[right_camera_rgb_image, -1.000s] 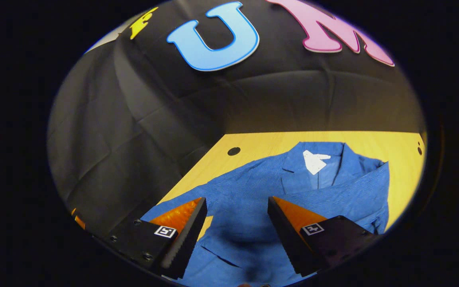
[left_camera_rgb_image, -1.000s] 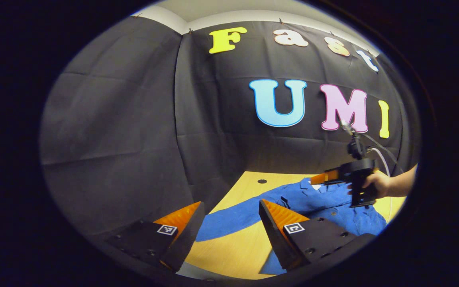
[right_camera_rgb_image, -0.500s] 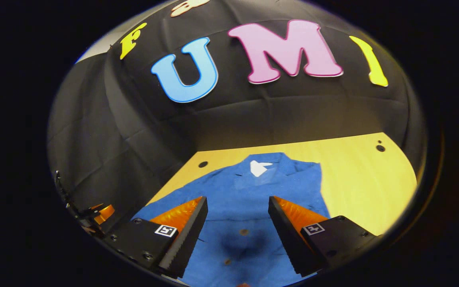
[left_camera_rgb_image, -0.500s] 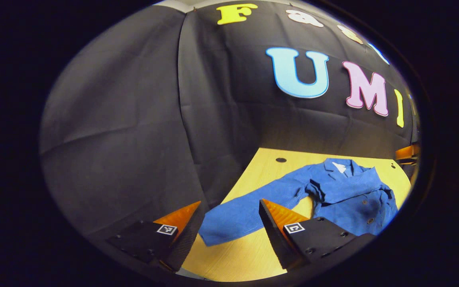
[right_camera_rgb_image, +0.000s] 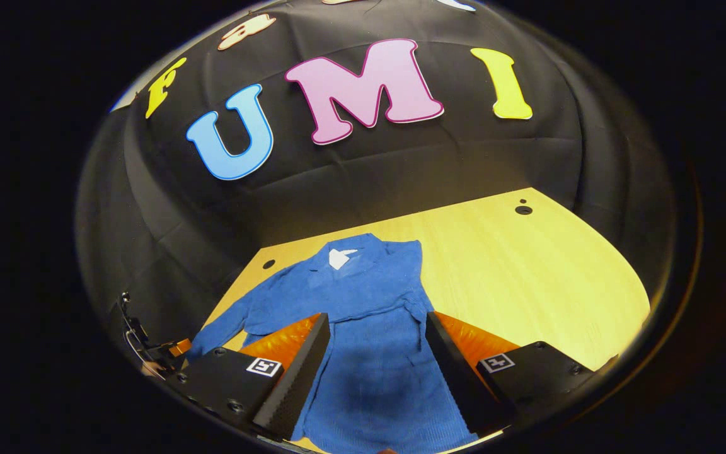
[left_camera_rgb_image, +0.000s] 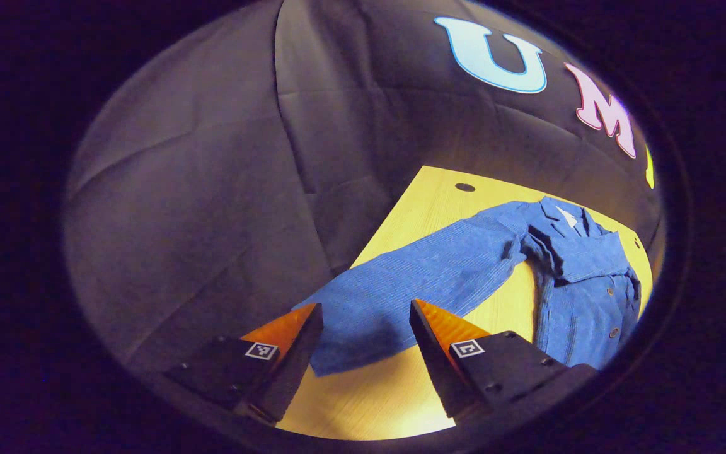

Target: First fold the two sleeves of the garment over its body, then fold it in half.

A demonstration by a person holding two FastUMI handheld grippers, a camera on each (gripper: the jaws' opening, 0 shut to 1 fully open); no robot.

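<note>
A blue buttoned jacket (left_camera_rgb_image: 583,277) lies flat on the wooden table (left_camera_rgb_image: 438,202), collar away from me. One sleeve is folded across its chest (right_camera_rgb_image: 363,296). The other sleeve (left_camera_rgb_image: 426,277) stretches out sideways toward the table's left edge, its cuff (left_camera_rgb_image: 350,340) lying just beyond my left gripper (left_camera_rgb_image: 363,315). That gripper hangs open above the cuff, holding nothing. My right gripper (right_camera_rgb_image: 375,328) is open too, hovering over the jacket's lower body (right_camera_rgb_image: 375,378) with nothing between its fingers. The left gripper (right_camera_rgb_image: 164,350) also peeks in at the far left of the right gripper view.
Bare table (right_camera_rgb_image: 527,277) spreads to the right of the jacket. Small round holes sit in the tabletop near the back corners (left_camera_rgb_image: 464,187) (right_camera_rgb_image: 523,210). Black cloth walls close in behind and on the left.
The right gripper has drawn back from the jacket's chest toward its hem, leaving a sleeve folded over the body. The left gripper has tipped down and moved closer to the outstretched sleeve's cuff.
</note>
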